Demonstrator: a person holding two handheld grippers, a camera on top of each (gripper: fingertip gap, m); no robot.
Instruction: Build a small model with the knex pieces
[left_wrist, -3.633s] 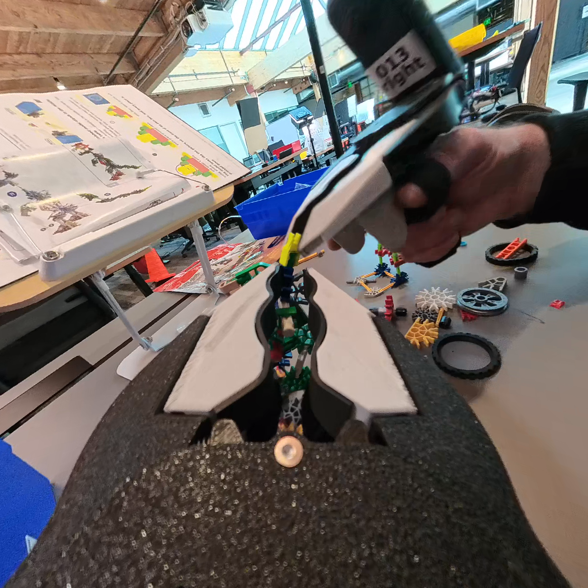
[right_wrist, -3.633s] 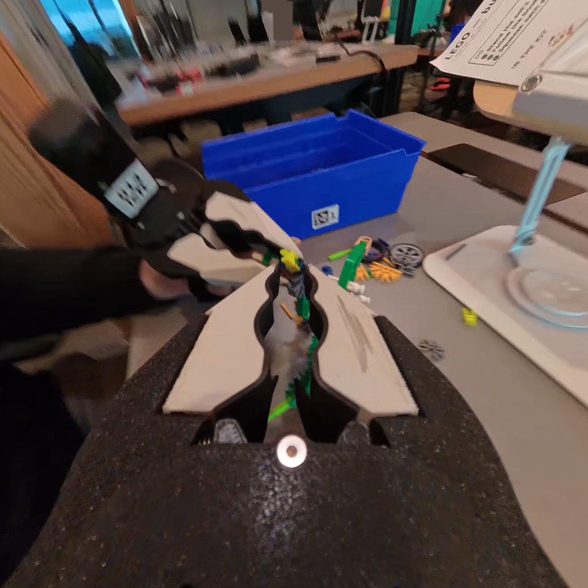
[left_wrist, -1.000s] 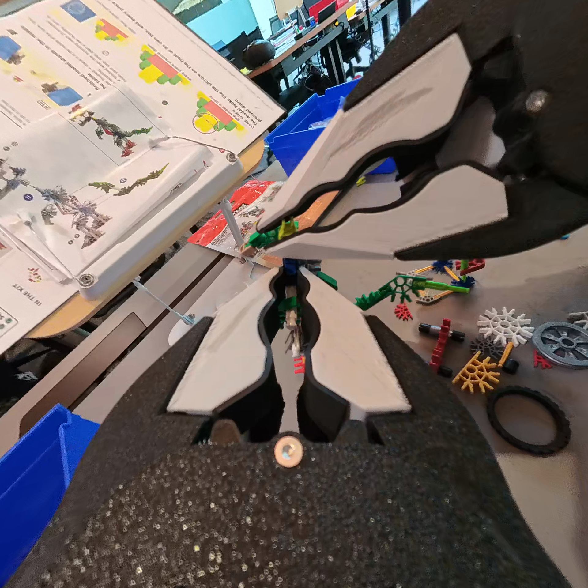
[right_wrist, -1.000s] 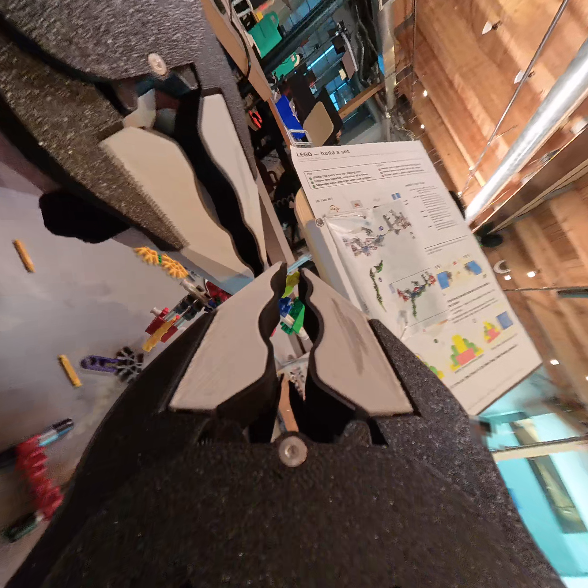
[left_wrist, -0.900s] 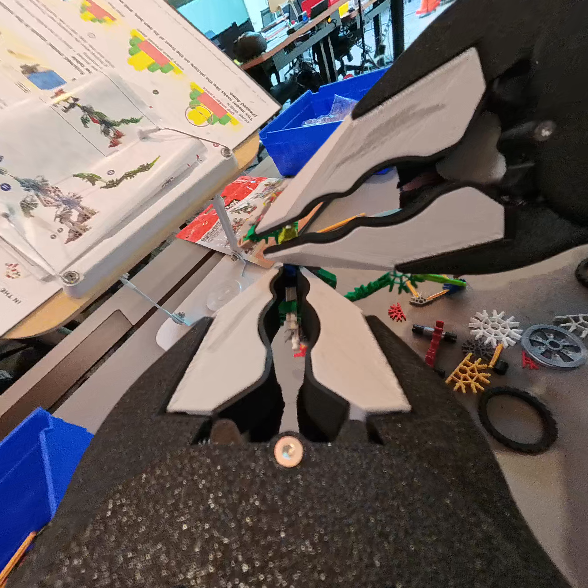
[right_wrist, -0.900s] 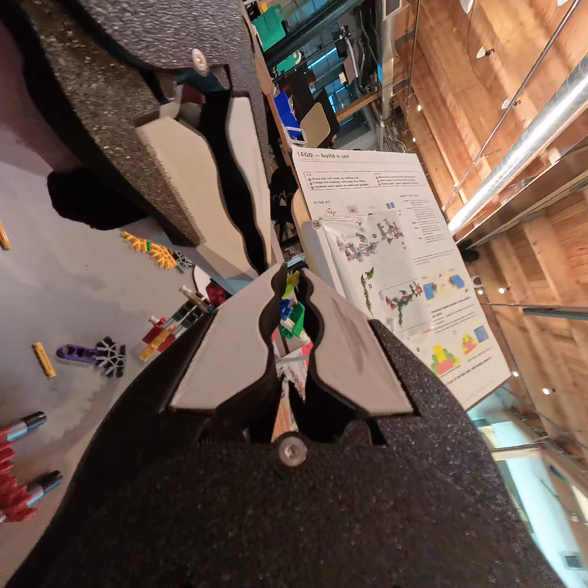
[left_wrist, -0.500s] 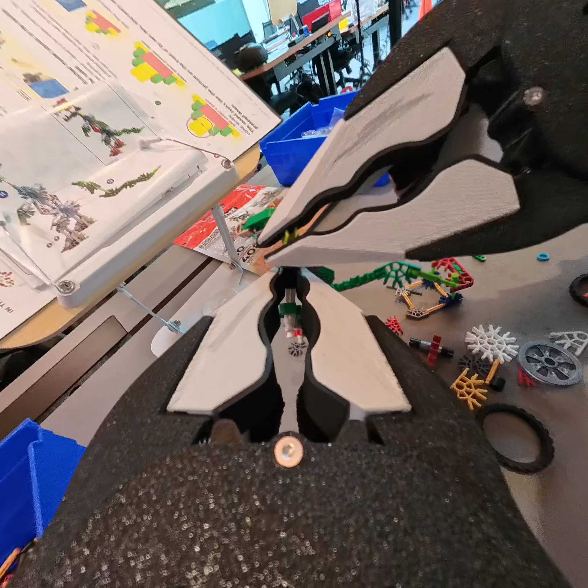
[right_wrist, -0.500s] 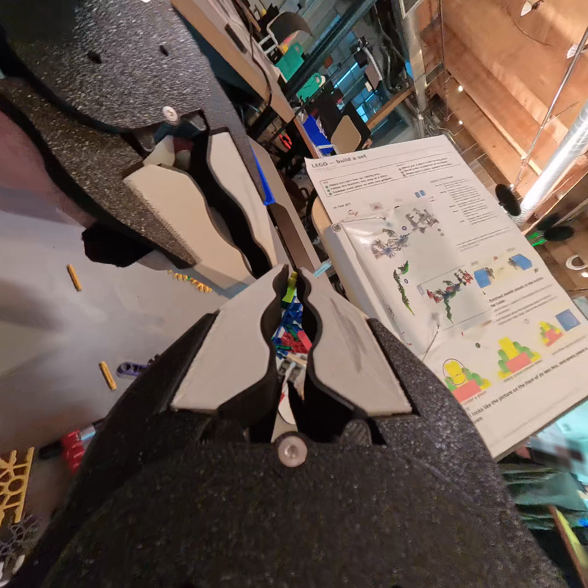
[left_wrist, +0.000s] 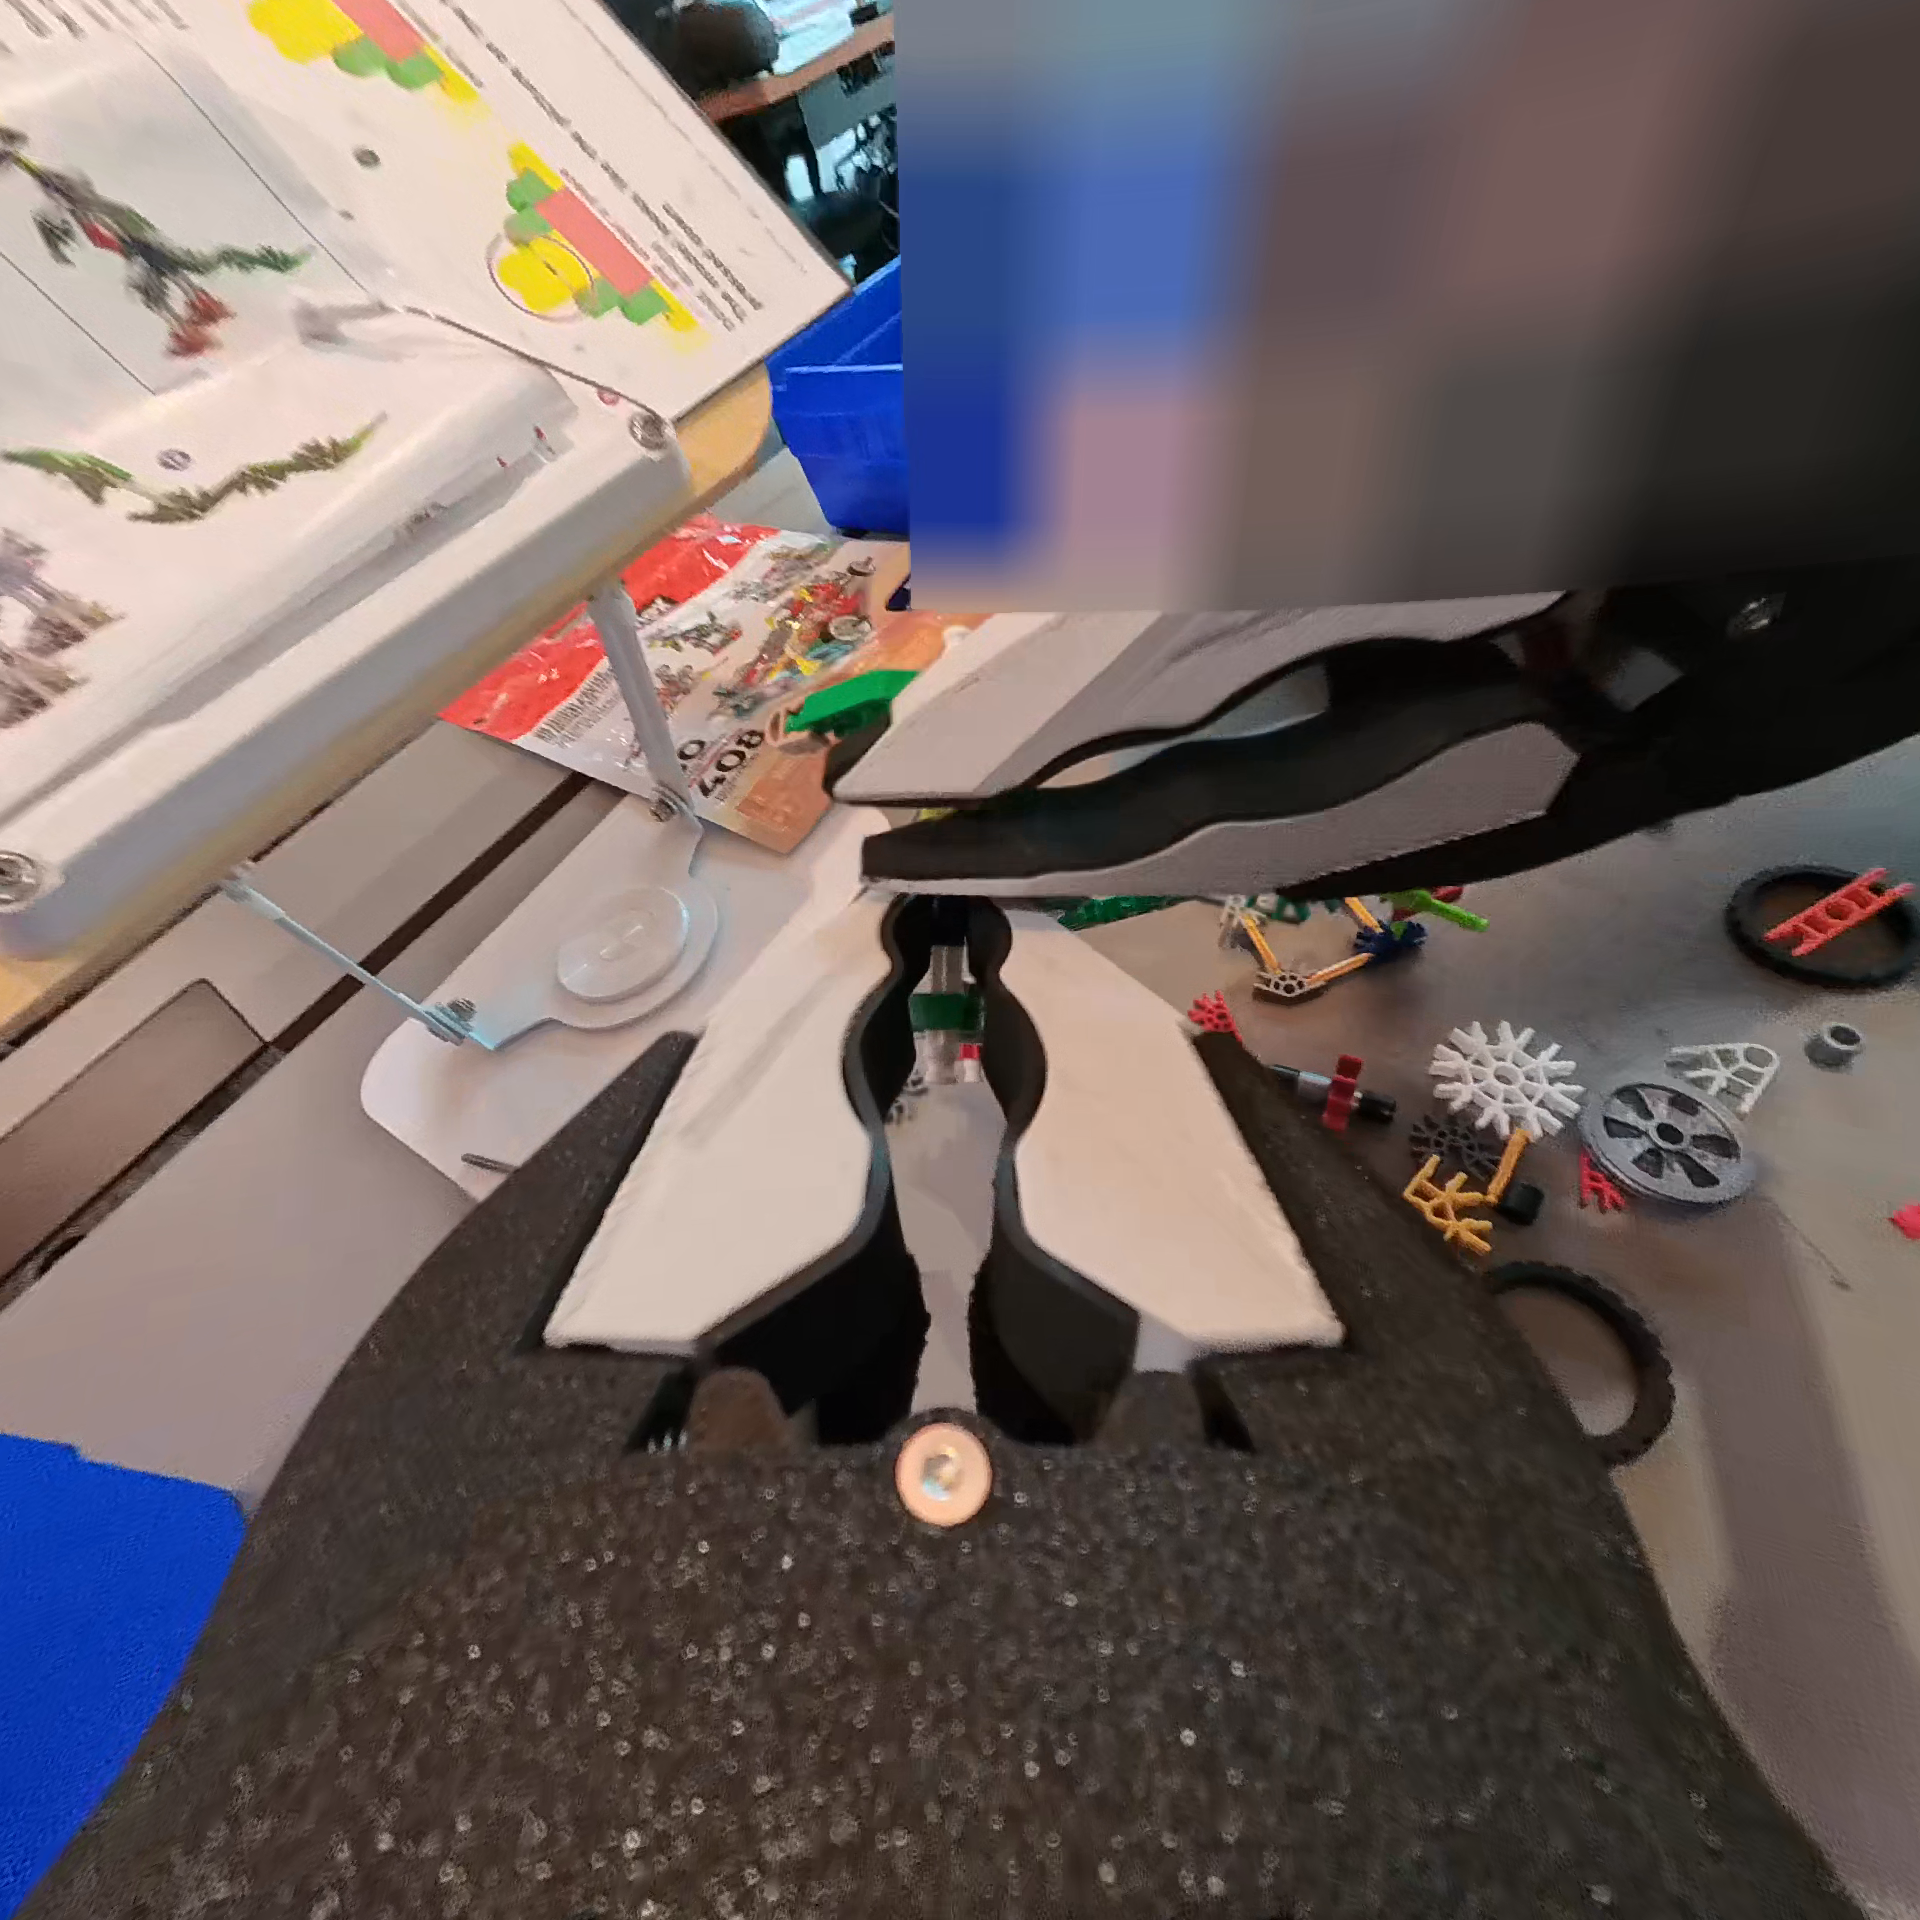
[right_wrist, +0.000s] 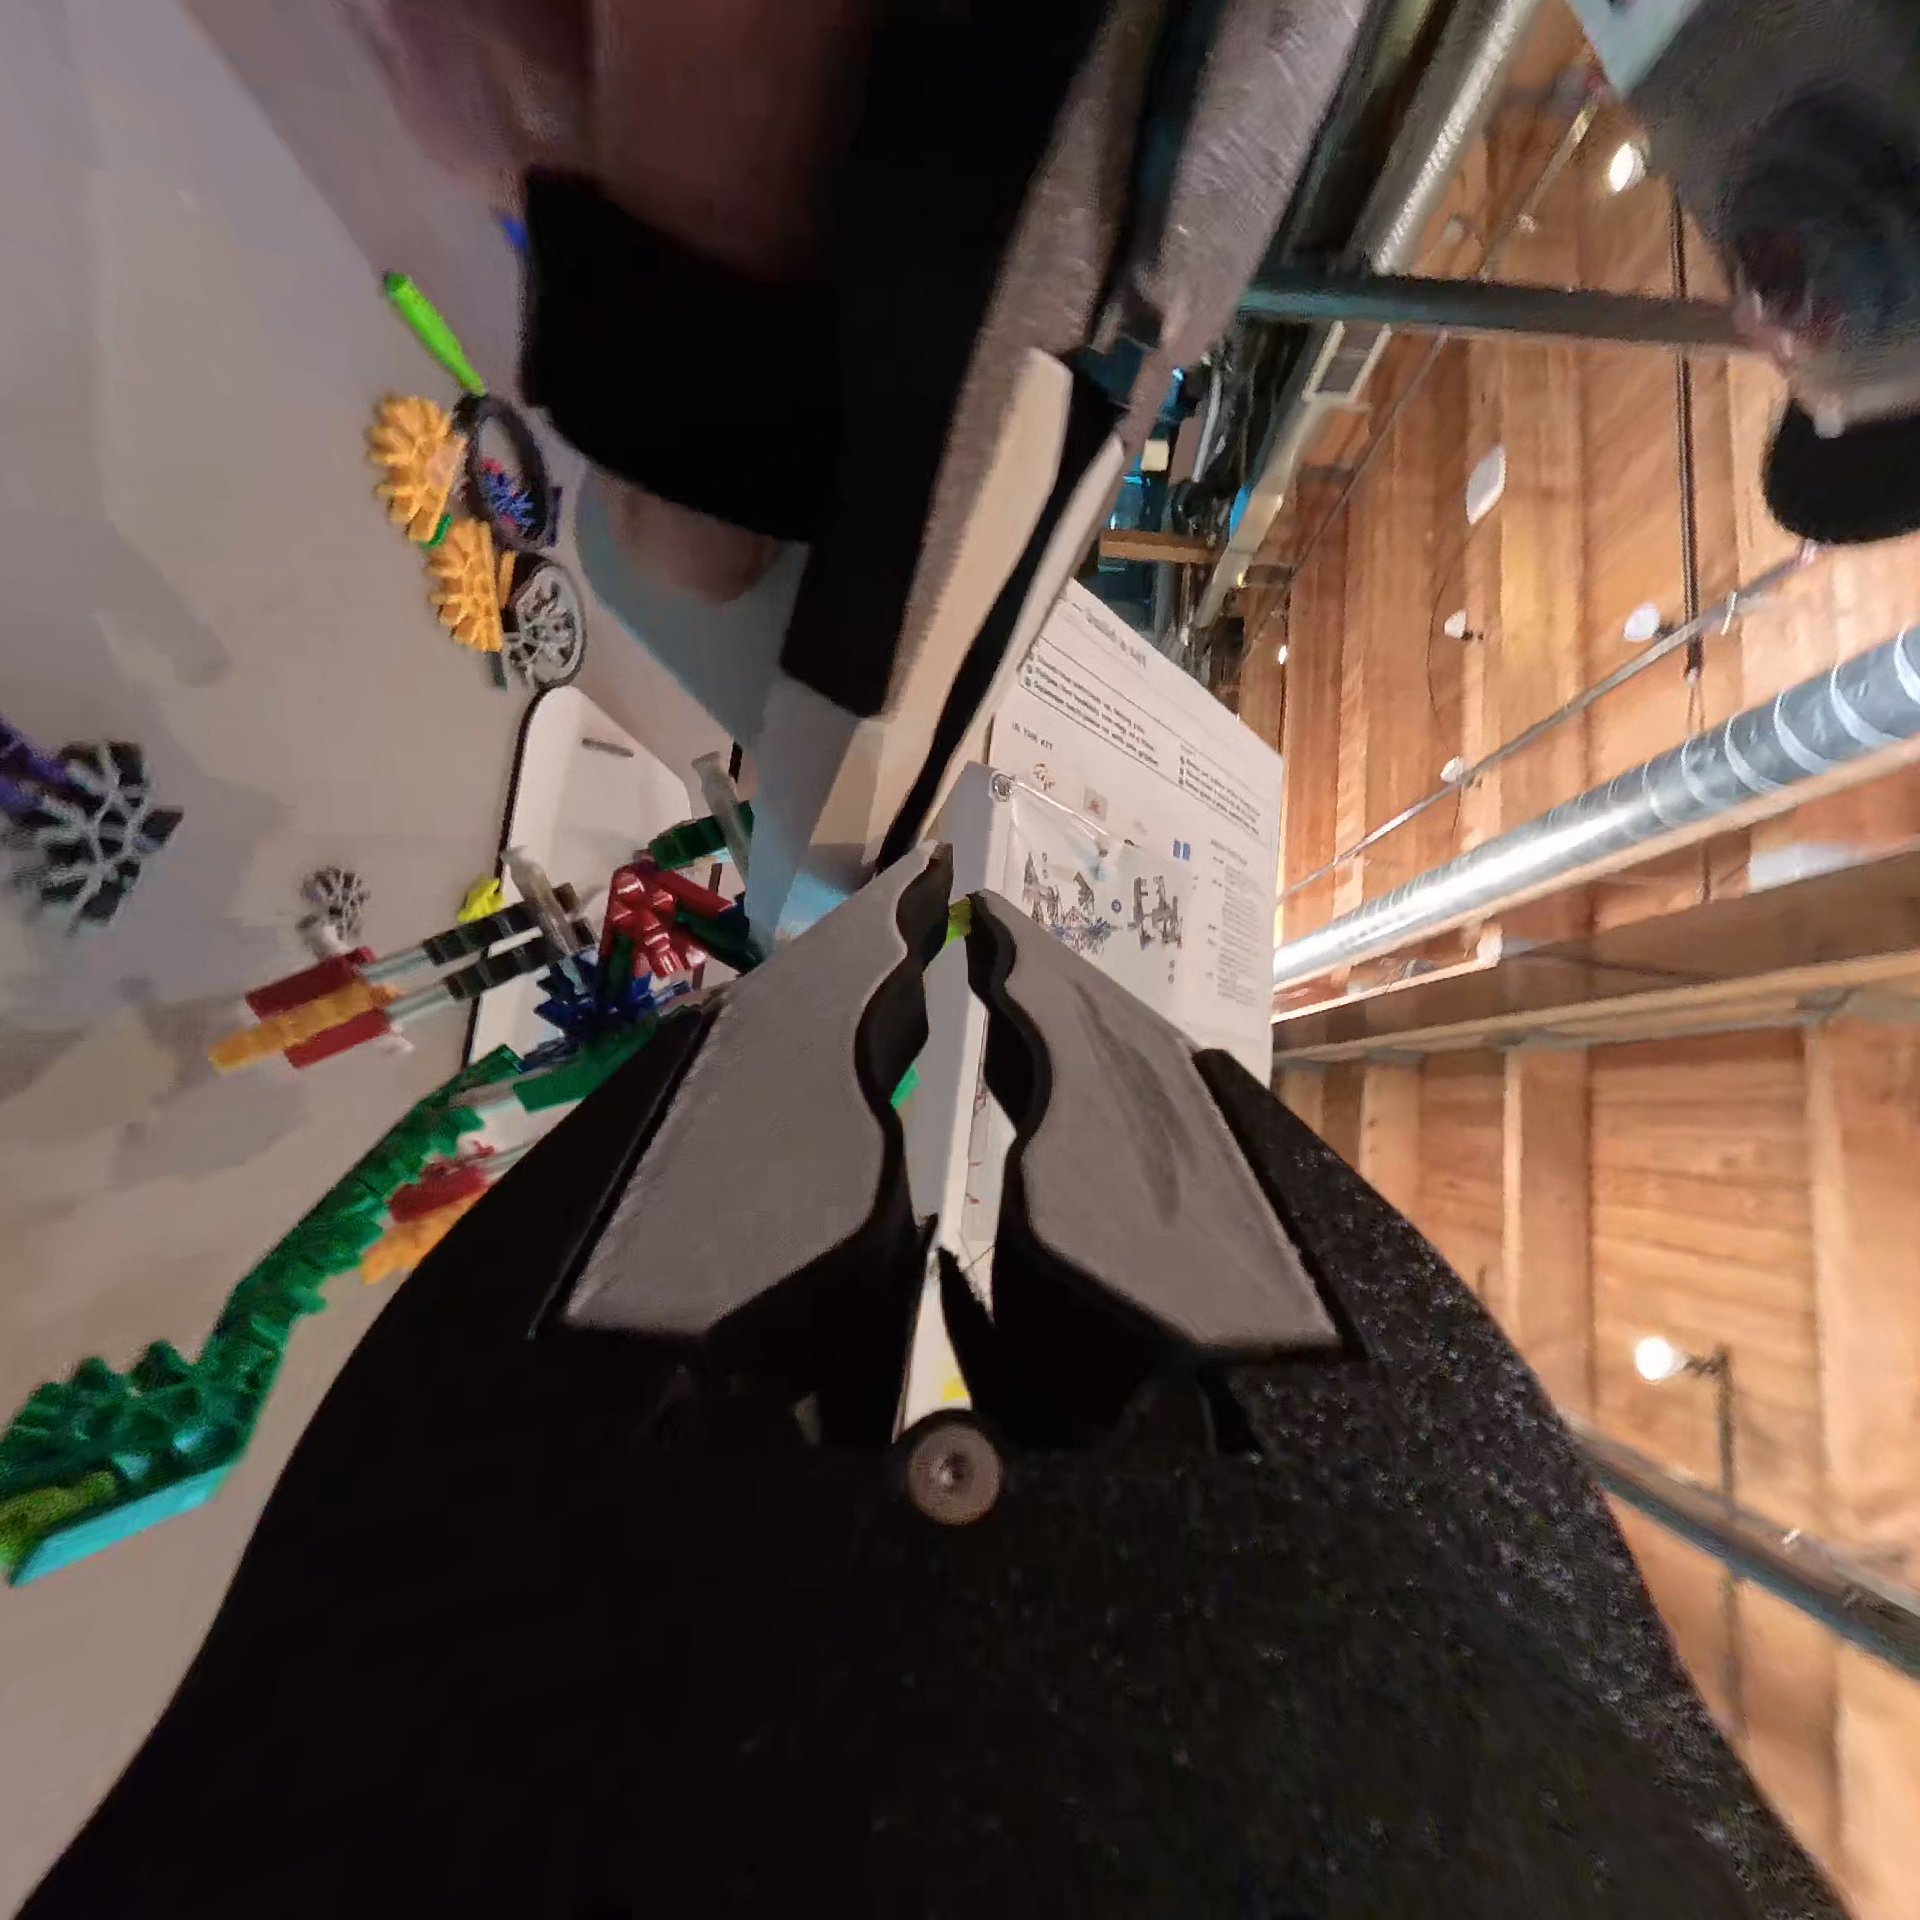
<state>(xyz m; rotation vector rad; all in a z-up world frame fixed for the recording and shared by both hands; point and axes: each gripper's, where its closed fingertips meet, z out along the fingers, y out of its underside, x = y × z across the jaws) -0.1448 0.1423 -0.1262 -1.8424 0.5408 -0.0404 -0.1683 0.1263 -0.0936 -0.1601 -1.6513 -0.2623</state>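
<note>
My left gripper (left_wrist: 940, 909) is shut on a small rod-and-connector build (left_wrist: 943, 1013) of white rod and green connector, held upright between its fingers. My right gripper (left_wrist: 857, 821) comes in from the right, lies flat just above the left fingertips and touches the top of the build. In the right wrist view my right gripper (right_wrist: 956, 883) is shut on a small yellow-green piece (right_wrist: 958, 920) at its tips. The left gripper's fingers (right_wrist: 997, 582) meet it there from above. A long green spiky chain (right_wrist: 260, 1309) hangs off the build toward the table.
An instruction board on a white stand (left_wrist: 312, 312) is at left, with a red leaflet (left_wrist: 675, 644) and a blue bin (left_wrist: 842, 416) behind. Loose parts lie right: white snowflake connector (left_wrist: 1504, 1075), grey wheel (left_wrist: 1668, 1138), black tyre ring (left_wrist: 1621, 1371). Another blue bin (left_wrist: 94, 1662) is lower left. My left and right fingertips are right by each other.
The right gripper has rolled and flattened, dropping lower over the left fingertips. Both grippers stay shut. The left gripper has moved nearer the stand's base.
</note>
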